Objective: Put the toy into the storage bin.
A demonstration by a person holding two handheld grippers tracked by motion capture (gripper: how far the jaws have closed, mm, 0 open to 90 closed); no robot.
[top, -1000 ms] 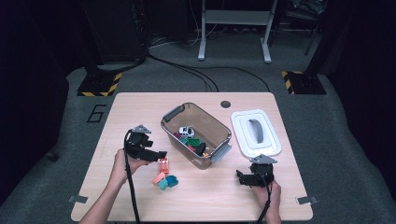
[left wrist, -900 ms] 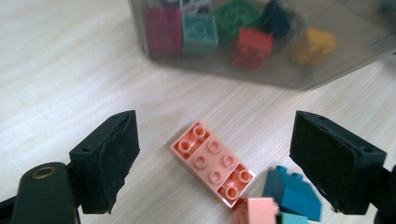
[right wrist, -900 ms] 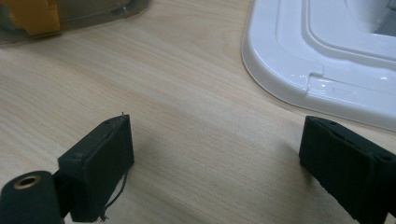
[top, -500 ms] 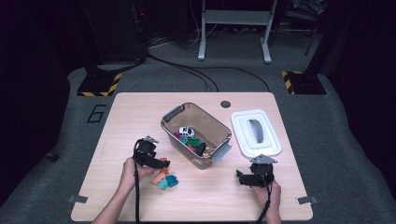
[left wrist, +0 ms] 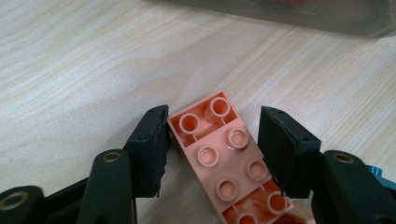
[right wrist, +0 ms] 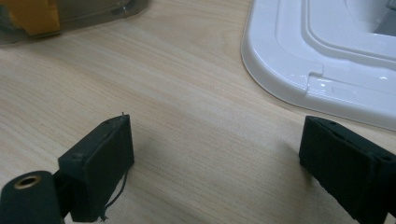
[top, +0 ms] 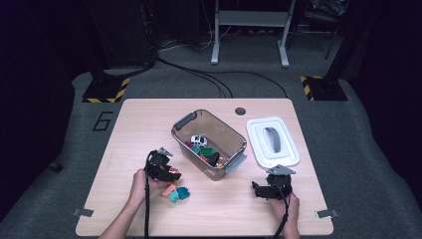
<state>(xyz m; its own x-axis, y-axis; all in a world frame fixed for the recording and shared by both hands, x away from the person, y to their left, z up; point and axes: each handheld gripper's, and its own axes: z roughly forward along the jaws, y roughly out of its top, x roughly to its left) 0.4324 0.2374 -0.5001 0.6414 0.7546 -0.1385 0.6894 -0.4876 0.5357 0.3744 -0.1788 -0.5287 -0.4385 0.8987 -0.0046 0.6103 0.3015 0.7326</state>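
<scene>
Beside the clear plastic bin (top: 209,144), at its seven o'clock on the pale wooden surface (top: 124,124), the left tongs (left wrist: 212,140) have just been closing around a salmon-pink studded plastic brick (left wrist: 224,158), one pad touching, the other just clear. Grasping seems underway; next, full closure, then lifting binward. Right tongs (right wrist: 215,158) rest apart, empty, near the white lid (right wrist: 322,56).

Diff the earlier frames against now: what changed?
The left gripper came down toward the table's near edge and its jaws have been closing around the salmon-pink studded plastic brick; one pad touches, a firm grip is unclear. The right gripper, clear plastic bin and white lid stayed put.
</scene>
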